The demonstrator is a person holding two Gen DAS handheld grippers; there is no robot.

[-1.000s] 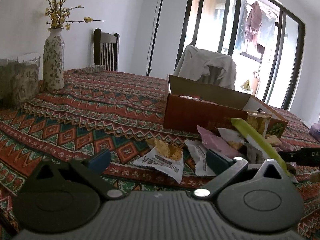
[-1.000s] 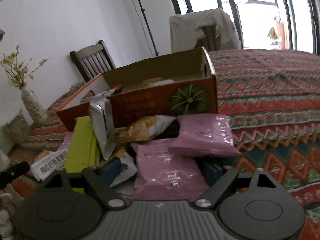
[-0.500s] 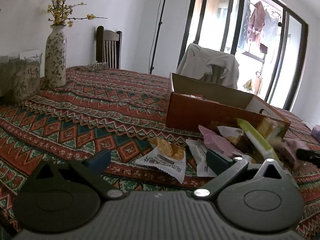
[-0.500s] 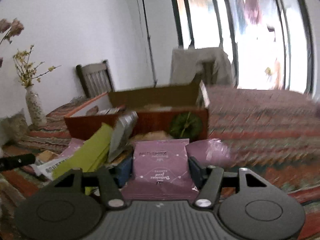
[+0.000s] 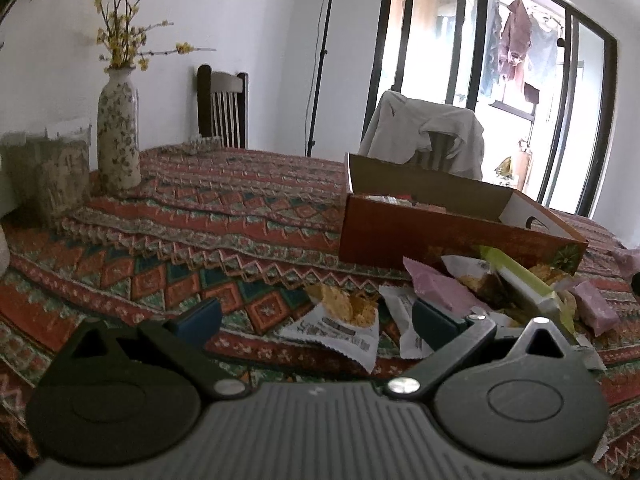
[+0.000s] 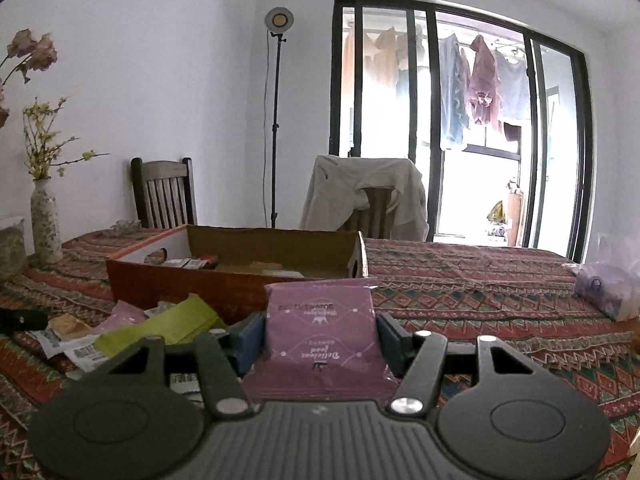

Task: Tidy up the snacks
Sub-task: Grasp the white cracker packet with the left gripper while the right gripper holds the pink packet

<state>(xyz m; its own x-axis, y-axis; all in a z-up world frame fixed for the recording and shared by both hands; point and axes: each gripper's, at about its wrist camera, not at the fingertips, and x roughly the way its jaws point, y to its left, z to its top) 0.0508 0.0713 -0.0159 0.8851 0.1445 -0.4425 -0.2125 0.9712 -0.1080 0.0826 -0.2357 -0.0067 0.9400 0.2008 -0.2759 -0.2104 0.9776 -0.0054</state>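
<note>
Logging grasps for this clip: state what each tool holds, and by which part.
The right tool grips a purple snack packet by its two side edges, lifted in front of the cardboard box. The left tool is open and holds nothing.

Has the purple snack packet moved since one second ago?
Yes. The purple snack packet, gripped by the right hand-held gripper, rose from the pile toward the cardboard box.

I read "Delicious food", upside down, on the purple packet [image 6: 321, 326]; its other lines are too blurred for me.
</note>
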